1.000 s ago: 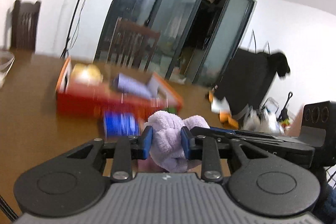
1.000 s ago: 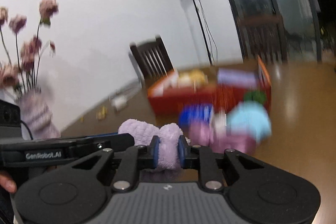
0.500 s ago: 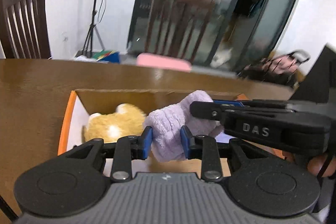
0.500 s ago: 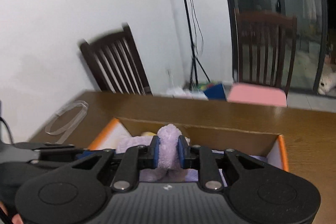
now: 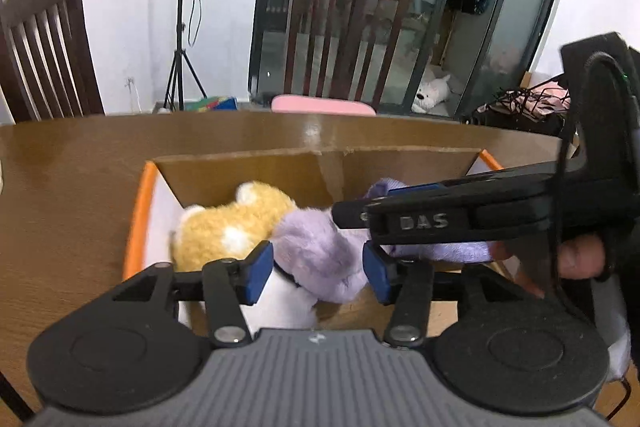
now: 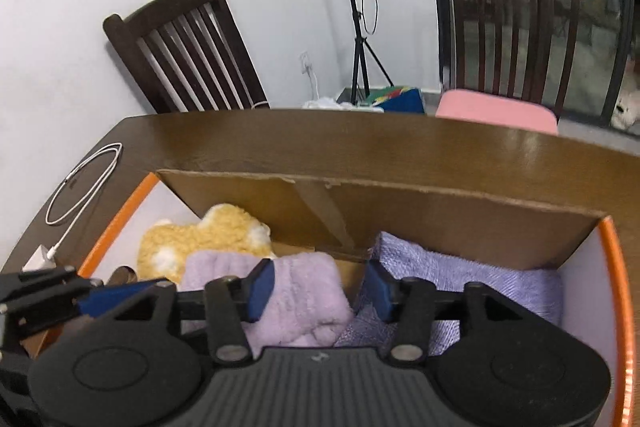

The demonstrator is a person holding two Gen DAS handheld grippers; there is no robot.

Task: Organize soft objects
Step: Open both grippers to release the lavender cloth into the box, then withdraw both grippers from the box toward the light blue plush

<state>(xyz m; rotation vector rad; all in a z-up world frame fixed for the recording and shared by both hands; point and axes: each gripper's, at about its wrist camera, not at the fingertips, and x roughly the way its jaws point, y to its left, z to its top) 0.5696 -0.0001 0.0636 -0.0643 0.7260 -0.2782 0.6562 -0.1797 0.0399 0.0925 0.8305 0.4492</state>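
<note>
A lilac plush toy (image 5: 320,251) lies inside an orange-rimmed cardboard box (image 5: 138,211), beside a yellow plush (image 5: 224,223). My left gripper (image 5: 318,271) is open, its blue pads either side of the lilac plush. My right gripper (image 6: 318,287) is open too, over the same lilac plush (image 6: 296,291), and it crosses the left wrist view (image 5: 440,219) from the right. A folded lilac towel (image 6: 460,275) lies in the box's right half (image 6: 612,267). The yellow plush (image 6: 200,235) sits at the left.
The box stands on a brown wooden table (image 5: 60,187). A white charger cable (image 6: 80,183) lies on the table at the left. Dark wooden chairs (image 5: 348,39) stand behind the table, one with a pink cushion (image 6: 496,107). A light stand (image 5: 184,7) is by the wall.
Both grippers carried the lilac plush over into the box, lowered it beside the yellow plush, and have opened, letting go of it.
</note>
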